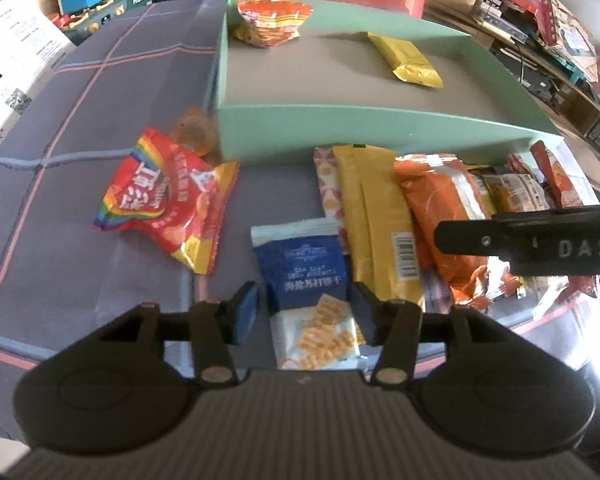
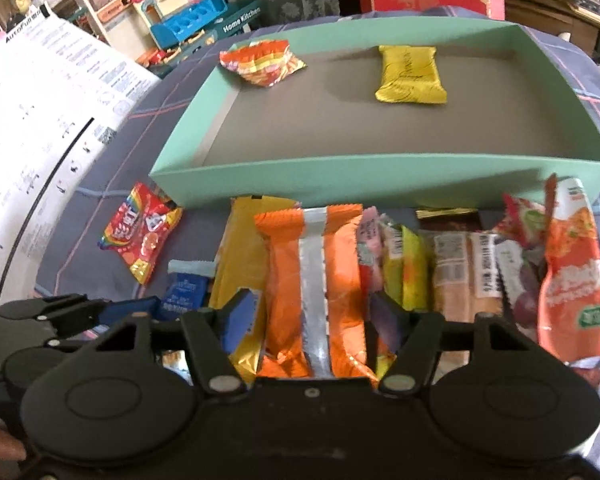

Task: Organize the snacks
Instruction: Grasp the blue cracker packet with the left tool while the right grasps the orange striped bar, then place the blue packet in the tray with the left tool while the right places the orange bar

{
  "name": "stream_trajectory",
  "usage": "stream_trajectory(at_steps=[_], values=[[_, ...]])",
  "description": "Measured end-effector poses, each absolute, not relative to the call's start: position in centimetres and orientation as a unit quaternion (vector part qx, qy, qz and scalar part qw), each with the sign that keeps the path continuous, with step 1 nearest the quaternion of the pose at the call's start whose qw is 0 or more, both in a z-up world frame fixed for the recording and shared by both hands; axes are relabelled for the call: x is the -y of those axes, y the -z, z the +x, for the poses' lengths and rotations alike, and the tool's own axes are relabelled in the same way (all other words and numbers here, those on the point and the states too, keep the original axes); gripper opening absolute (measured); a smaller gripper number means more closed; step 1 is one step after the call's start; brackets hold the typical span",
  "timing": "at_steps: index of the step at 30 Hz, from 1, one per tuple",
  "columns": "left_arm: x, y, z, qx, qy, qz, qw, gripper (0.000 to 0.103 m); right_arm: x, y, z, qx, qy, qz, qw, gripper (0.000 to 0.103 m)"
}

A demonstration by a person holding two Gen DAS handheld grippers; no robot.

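Two snack packets are bracketed by the jaws in front of a green tray that is only partly filled.

The left gripper [image 1: 306, 312] is set with half-open jaws on either side of the blue cracker packet [image 1: 306, 264], a gap showing at the left pad, so no grip can be claimed; the right gripper [image 2: 314, 316] is set likewise around the orange packet [image 2: 312, 280], where contact cannot be told because the pads are partly hidden by the packet's edges. Both packets lie flat on the checked cloth [image 1: 100, 92] of the table, placed for pickup just before the tray [image 1: 380, 128], in which a crumpled orange bag [image 1: 274, 20] and a yellow packet [image 1: 408, 58] already lie. The heap at right is overlapped and blurred; labels cannot be read.
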State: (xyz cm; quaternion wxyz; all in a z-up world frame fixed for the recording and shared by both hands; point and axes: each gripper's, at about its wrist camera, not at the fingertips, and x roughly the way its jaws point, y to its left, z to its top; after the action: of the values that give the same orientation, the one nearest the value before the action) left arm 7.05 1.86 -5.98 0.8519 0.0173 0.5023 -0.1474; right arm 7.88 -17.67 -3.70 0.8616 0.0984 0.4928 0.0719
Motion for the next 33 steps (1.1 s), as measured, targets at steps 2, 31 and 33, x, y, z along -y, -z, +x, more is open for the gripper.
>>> stream_trajectory(at_steps=[2,31,33], values=[[-2.0,6.2,7.2,-0.503,0.145,0.018,0.852,0.059,17.4,4.1,8.2,-0.498,-0.072,0.094,0.859,0.065],[0.5,-3.0,11.3,-0.424,0.17,0.012,0.89,0.042,23.4,-3.6,10.0,-0.429,-0.083,0.126,0.891,0.05],[1.6,-3.6,12.6,-0.417,0.175,0.021,0.891,0.042,24.6,-4.2,10.7,-0.426,-0.073,0.124,0.893,0.05]])
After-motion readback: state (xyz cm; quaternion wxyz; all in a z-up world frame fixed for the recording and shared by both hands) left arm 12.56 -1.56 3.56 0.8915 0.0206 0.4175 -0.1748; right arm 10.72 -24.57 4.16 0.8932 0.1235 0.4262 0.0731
